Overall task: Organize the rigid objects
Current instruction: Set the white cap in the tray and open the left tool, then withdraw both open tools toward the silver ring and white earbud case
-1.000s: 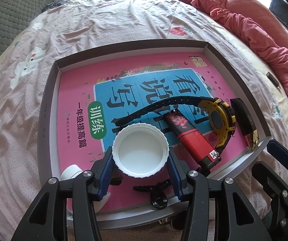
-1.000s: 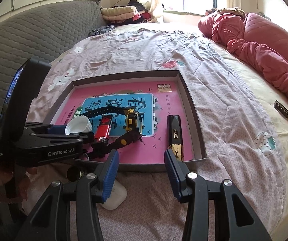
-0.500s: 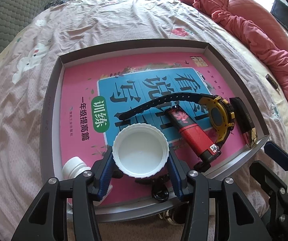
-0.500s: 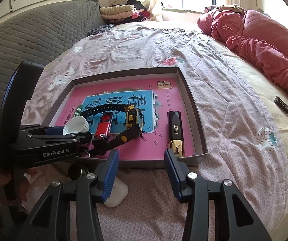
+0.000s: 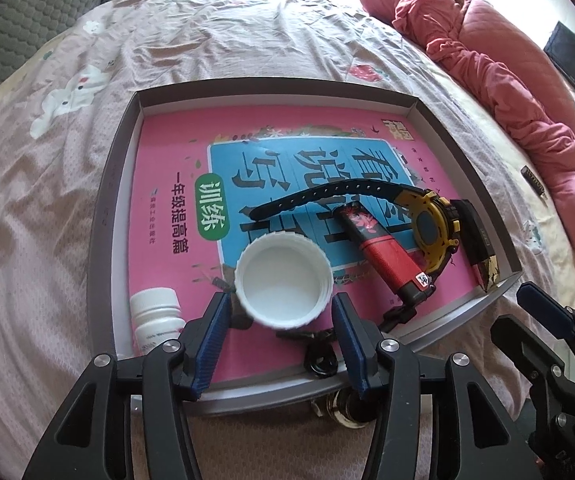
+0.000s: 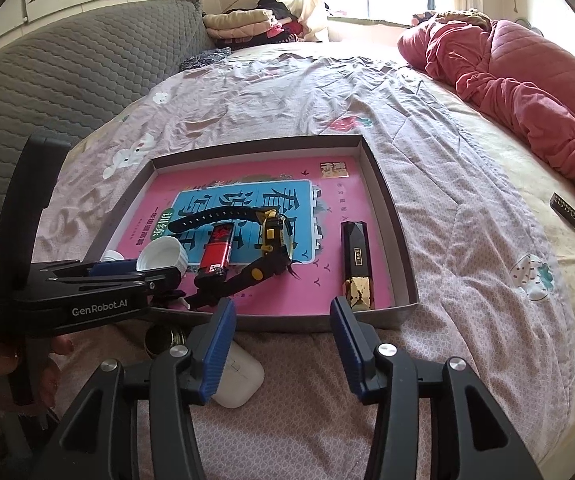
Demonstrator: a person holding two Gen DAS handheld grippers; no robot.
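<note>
White cap [image 5: 283,280] sits open side up on the book inside the tray, between the pads of your left gripper [image 5: 281,320]. Those jaws have just been opening, and a sliver of gap shows on each side, so the cap looks released rather than pinched. Your right gripper [image 6: 282,320] hovers over the bedsheet short of the tray's near wall. Its jaws have also just been opening, and nothing is between them.

By size, counted:

- One tray [image 5: 119,200], a shallow stiff box on soft bedding. It will likely rock if you lean on a wall.
- One book [image 5: 167,152], lying flat and lining the floor. Leave it.
- One watch [image 5: 431,228]. The strap is bendy, so take the hard yellow case.
- One black-and-gold bar [image 5: 477,236] along the right wall. It looks glossy and probably slippery, so grip across its narrow width.
- One red lighter [image 5: 387,256]. It is light and smooth. Pinch its flat sides.
- One white earbud case [image 6: 239,376], outside on the sheet by your right pad. It is rounded and prone to squirt out.
- One pill bottle [image 5: 155,312] in the near left corner. It is light, so hold the body.
- The one cap is thin, ribbed plastic and nearly weightless. Squeeze the rim gently.
- One brass piece [image 6: 167,340] lies outside the near wall. I can't tell what it is.
- One small dark tag [image 6: 566,210] lies far right on the bed, well apart.
</note>
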